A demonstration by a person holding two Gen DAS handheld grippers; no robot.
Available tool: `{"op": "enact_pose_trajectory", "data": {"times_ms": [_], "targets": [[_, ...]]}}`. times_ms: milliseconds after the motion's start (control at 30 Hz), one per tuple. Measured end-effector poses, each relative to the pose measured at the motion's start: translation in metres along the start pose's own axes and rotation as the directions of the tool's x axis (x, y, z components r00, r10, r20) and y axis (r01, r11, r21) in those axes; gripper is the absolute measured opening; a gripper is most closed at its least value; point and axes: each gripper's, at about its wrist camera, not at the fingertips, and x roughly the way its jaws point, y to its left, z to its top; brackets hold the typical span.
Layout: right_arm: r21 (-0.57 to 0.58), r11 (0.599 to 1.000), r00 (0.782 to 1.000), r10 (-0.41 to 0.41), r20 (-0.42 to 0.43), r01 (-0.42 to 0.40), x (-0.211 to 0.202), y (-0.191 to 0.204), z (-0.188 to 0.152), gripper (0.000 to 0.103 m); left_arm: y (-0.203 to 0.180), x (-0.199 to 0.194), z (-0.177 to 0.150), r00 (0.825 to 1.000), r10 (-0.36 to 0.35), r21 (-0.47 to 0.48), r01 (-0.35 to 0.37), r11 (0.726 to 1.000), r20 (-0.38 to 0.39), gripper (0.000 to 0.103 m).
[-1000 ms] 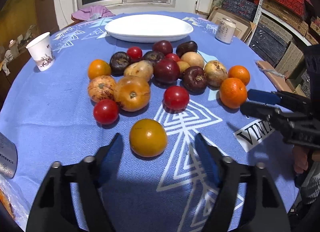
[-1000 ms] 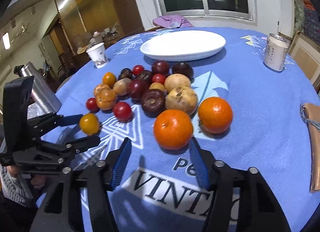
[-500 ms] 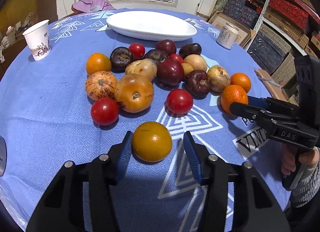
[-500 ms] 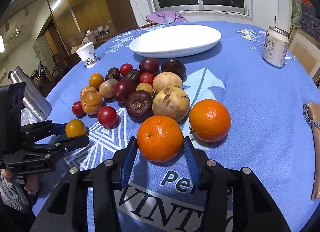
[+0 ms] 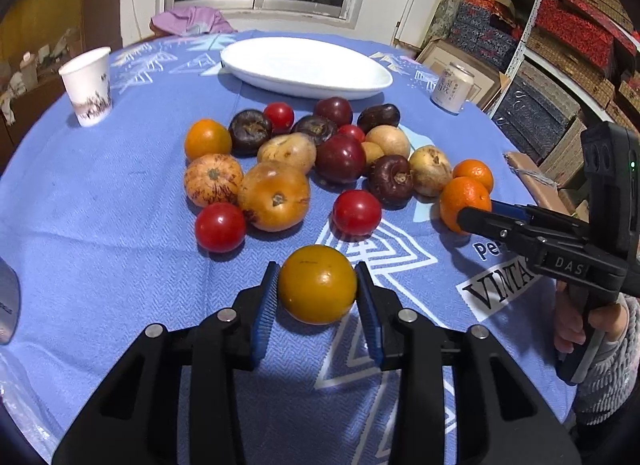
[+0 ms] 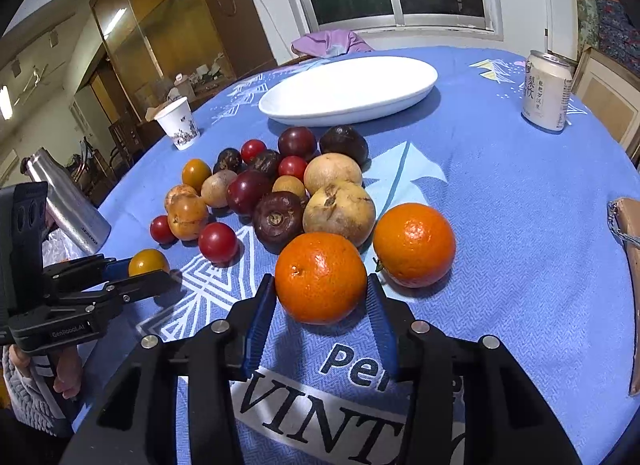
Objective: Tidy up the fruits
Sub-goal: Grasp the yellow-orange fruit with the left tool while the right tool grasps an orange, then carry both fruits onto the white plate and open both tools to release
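On blue cloth: left gripper apparently pinching yellow tomato.

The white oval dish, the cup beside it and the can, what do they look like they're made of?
The white oval dish looks like glazed ceramic or melamine: smooth, even white with a soft sheen; which one, the look leaves open. The cup looks like thin matte paper with a printed pattern and a rolled rim. The can appears to be metal, likely aluminium: a silvery rim and a pale printed label.

Both wrist cameras looked close and steeply down along their jaws toward the window; each saw the same fruit pile and white platter.
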Motion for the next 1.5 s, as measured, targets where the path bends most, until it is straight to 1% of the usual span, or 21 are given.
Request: {"op": "enact_pose_trajectory", "data": {"times_ms": [100,167,200,233,300,367,400,467,500,567,667,733,833,1000,1100,1200,1267,1333,1400,1500], "targets": [[0.006,1.000,0.999,0.018,0.038,-0.018,-0.011,0.000,0.001,0.046,-0.001,-0.010,0.007,1.000,0.002,-0.006,-0.002,1.000,0.012,0.037],[0.015,1.000,0.998,0.012,0.069,-0.013,-0.022,0.000,0.009,0.046,-0.002,-0.020,0.022,0.999,0.001,-0.005,-0.001,1.000,0.032,0.037],[0.015,1.000,0.997,0.011,0.076,-0.013,-0.026,0.000,0.015,0.046,-0.004,-0.027,0.034,0.999,0.009,0.001,-0.009,1.000,0.051,0.037],[0.017,1.000,0.996,0.009,0.090,-0.011,-0.032,0.000,0.025,0.046,-0.006,-0.031,0.044,0.998,0.018,0.008,-0.018,1.000,0.068,0.037],[0.020,1.000,0.991,0.003,0.133,-0.006,-0.046,0.000,0.052,0.046,-0.011,-0.039,0.075,0.993,0.043,0.028,-0.046,0.999,0.109,0.037],[0.023,1.000,0.984,-0.009,0.177,0.005,-0.054,0.000,0.081,0.046,-0.014,-0.039,0.103,0.990,0.054,0.033,-0.059,0.998,0.133,0.037],[0.030,0.999,0.979,-0.020,0.203,0.014,-0.054,-0.001,0.101,0.046,-0.014,-0.036,0.117,0.988,0.056,0.030,-0.061,0.998,0.141,0.037],[0.042,0.999,0.977,-0.020,0.213,0.011,-0.046,-0.004,0.124,0.046,-0.014,-0.023,0.143,0.988,0.060,0.016,-0.063,0.998,0.139,0.037],[0.060,0.998,0.977,-0.024,0.211,0.012,-0.035,-0.007,0.138,0.046,-0.012,-0.012,0.156,0.989,0.068,0.005,-0.069,0.998,0.133,0.037],[0.079,0.997,0.983,-0.034,0.179,0.020,-0.007,-0.013,0.157,0.046,-0.007,0.008,0.174,0.990,0.078,-0.012,-0.077,0.997,0.119,0.037],[0.110,0.993,0.990,-0.066,0.126,0.052,0.032,-0.024,0.170,0.046,0.008,0.043,0.193,0.994,0.075,-0.060,-0.070,0.996,0.079,0.037],[0.128,0.989,0.994,-0.079,0.076,0.069,0.062,-0.033,0.175,0.046,0.019,0.065,0.201,0.997,0.067,-0.089,-0.062,0.994,0.047,0.037],[0.118,0.989,0.995,-0.096,0.018,0.093,0.090,-0.038,0.179,0.046,0.031,0.091,0.209,0.997,0.079,-0.106,-0.077,0.991,0.016,0.037],[0.114,0.988,0.994,-0.104,-0.016,0.105,0.110,-0.042,0.179,0.047,0.043,0.118,0.207,0.998,0.053,-0.135,-0.056,0.989,-0.025,0.037],[0.133,0.987,0.996,-0.088,-0.027,0.091,0.115,-0.048,0.179,0.048,0.044,0.130,0.205,0.997,0.068,-0.126,-0.073,0.989,-0.043,0.037],[0.146,0.986,0.997,-0.082,-0.006,0.082,0.109,-0.051,0.181,0.048,0.047,0.133,0.206,0.997,0.064,-0.126,-0.068,0.990,-0.036,0.040],[0.156,0.985,0.997,-0.073,0.012,0.070,0.102,-0.053,0.184,0.048,0.048,0.129,0.207,0.998,0.063,-0.136,-0.066,0.989,-0.020,0.056],[0.165,0.985,0.998,-0.059,0.035,0.053,0.092,-0.052,0.187,0.048,0.047,0.118,0.209,0.998,0.069,-0.145,-0.068,0.987,0.001,0.063],[0.155,0.987,0.996,-0.056,0.065,0.045,0.078,-0.048,0.190,0.048,0.048,0.107,0.210,0.998,0.066,-0.149,-0.063,0.987,0.019,0.063],[0.139,0.990,0.991,-0.040,0.131,0.021,0.046,-0.039,0.193,0.048,0.047,0.082,0.209,0.996,0.068,-0.154,-0.059,0.986,0.053,0.063]]}}
